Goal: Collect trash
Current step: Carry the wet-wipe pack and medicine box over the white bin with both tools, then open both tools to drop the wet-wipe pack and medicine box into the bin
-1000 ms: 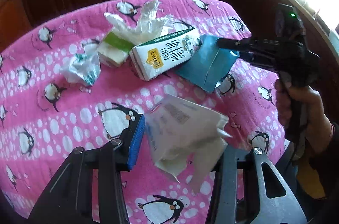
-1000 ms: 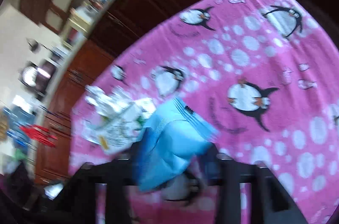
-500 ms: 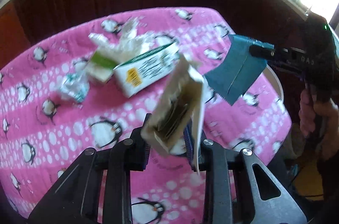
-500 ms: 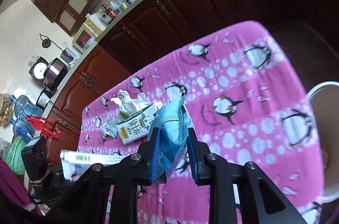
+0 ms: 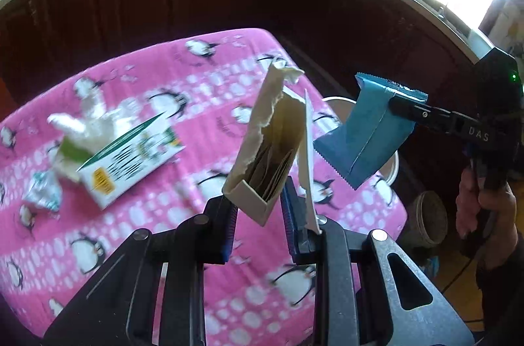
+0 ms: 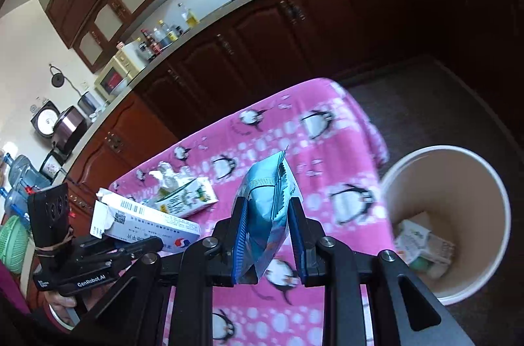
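LEFT WRIST VIEW: left hand-held gripper (image 5: pixel 258 208) has just closed on the torn white box (image 5: pixel 268 149), now lifted clear of the table (image 5: pixel 163 247); long axis steeply upright, torn end up | RIGHT WRIST VIEW: right hand-held gripper (image 6: pixel 267 234) clamps the blue wrapper (image 6: pixel 267 215), long axis upright, beside the bin (image 6: pixel 491 189); drop-off judged next.

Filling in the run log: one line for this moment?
left gripper: shut on torn white box | right gripper: shut on blue wrapper | bin: beside table, holds trash | carton: on table
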Demonstrator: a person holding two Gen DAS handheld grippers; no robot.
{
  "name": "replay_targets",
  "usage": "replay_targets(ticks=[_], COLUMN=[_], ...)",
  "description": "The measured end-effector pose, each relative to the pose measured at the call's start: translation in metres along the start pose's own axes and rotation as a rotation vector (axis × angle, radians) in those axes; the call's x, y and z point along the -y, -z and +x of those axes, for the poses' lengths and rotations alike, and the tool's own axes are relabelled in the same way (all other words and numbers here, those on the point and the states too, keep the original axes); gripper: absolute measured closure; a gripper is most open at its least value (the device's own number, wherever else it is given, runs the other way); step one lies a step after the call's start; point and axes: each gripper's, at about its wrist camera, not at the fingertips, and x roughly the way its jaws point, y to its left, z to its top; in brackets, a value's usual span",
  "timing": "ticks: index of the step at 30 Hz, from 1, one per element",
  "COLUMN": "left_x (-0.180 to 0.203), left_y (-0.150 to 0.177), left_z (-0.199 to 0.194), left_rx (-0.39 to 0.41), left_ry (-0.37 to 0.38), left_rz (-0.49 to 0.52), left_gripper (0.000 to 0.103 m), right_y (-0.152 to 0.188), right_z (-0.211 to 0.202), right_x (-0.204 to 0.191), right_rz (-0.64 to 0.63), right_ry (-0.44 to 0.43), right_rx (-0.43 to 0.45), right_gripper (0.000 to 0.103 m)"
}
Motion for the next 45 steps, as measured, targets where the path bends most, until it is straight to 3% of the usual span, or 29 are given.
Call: replay_targets(ticks=[8, 19, 30, 31, 33, 35, 37, 45], left_x=[0.061, 0.133, 0.145, 0.144, 0.140, 0.135, 0.131, 0.113], left_y=[-0.039, -0.074, -0.070, -0.069, -0.067, -0.063, -0.062, -0.054], left_z=[0.029, 0.094, 0.136, 0.135, 0.133, 0.127, 0.125, 0.112], left_rx=[0.016, -0.017, -0.087, -0.089, -0.089, -0.079, -0.076, -0.058], left_ry=[0.067, 0.152, 0.161, 0.160, 0.147, 0.131, 0.130, 0.076], left_rz=[0.078, 0.130, 0.083, 0.082, 0.088, 0.089, 0.085, 0.079], left_gripper=[0.080, 0.080, 0.080, 0.080, 0.074, 0.053, 0.046, 0.043], right_y=[-0.005, -0.011, -0.003, -0.002, 0.002, 0.006, 0.010, 0.014], right_z=[-0.038, -0.069, -0.053, -0.048, -0.043, -0.039, -0.035, -0.031], right_x=[0.047, 0.105, 0.139, 0.143, 0.148, 0.150, 0.151, 0.135], right_rz=[0.035, 0.052, 0.072, 0.078, 0.085, 0.082, 0.097, 0.097], right_ry=[0.108, 0.328, 0.435, 0.439, 0.461, 0.462, 0.459, 0.447], right_rx=[0.041, 0.089, 0.038, 0.014, -0.005, 0.001, -0.016, -0.023], right_gripper=[0.080, 0.080, 0.079, 0.071, 0.055, 0.055, 0.055, 0.053])
